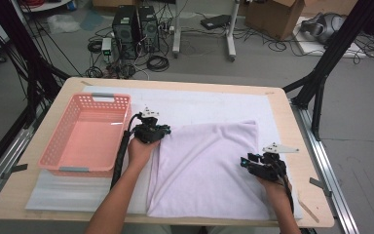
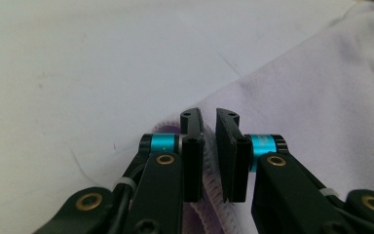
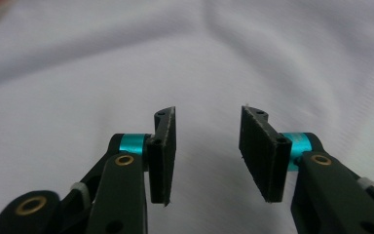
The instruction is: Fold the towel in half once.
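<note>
Towel (image 1: 209, 170) lay spread on the white table cover (image 1: 185, 105) beside a pink basket (image 1: 85, 134); the left gripper (image 2: 208, 119) had its jaws pinched on the towel's hemmed corner; the right gripper (image 3: 207, 119) hovered over the cloth, jaws apart, nothing between.

From where I stand, nothing can be read: no words, labels, brand marks, numbers or signs show clearly on anything across the bench, the floor beyond, or up close.
</note>
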Demonstrator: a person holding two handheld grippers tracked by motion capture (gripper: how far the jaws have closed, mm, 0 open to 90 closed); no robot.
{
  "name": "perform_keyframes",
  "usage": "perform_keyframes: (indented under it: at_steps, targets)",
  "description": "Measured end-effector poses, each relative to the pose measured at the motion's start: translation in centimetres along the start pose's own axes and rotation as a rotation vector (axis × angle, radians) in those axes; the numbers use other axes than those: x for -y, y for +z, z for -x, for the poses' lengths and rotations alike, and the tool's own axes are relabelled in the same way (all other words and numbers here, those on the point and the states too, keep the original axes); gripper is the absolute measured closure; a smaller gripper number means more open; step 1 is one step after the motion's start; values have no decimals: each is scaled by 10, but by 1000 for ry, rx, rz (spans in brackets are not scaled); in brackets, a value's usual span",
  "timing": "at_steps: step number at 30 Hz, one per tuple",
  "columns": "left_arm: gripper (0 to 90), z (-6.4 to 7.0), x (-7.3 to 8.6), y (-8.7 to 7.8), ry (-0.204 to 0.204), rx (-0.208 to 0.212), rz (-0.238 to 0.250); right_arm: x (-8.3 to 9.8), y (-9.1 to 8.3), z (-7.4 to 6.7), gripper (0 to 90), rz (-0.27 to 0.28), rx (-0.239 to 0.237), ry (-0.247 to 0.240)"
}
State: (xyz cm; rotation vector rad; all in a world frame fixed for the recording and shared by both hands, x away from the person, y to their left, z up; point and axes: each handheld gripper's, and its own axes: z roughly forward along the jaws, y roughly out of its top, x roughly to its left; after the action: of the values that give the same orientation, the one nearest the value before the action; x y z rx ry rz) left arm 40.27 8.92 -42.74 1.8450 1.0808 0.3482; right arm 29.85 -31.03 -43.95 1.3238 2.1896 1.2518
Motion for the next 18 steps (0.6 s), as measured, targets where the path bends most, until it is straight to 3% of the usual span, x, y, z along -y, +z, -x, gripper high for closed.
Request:
perform_keyframes:
  at_steps: [2, 5, 7, 9, 11, 12, 15, 18]
  targets:
    - [809, 0, 0, -1, 3, 4, -1, -6, 3, -12, 526, 18, -51, -27]
    - [809, -1, 1, -1, -13, 12, -2, -14, 18, -30, 530, -35, -110, -67]
    - [808, -2, 3, -2, -24, 14, 0, -15, 30, -37, 560, -95, -110, -102]
    - [806, -3, 4, -2, -25, 16, -2, -13, 39, -42, 668, -137, -71, -135]
    - [798, -4, 5, -3, -31, 22, 1, -13, 38, -43, 855, -132, -37, -155]
    - [782, -4, 6, -3, -37, 24, 4, -13, 36, -43, 870, -130, -39, -166]
    - [595, -5, 7, -7, -70, 16, 14, -11, 28, -47, 876, -116, -37, -203]
    - [486, -4, 6, -13, -64, 0, 38, -4, 12, -46, 874, -102, -70, -207]
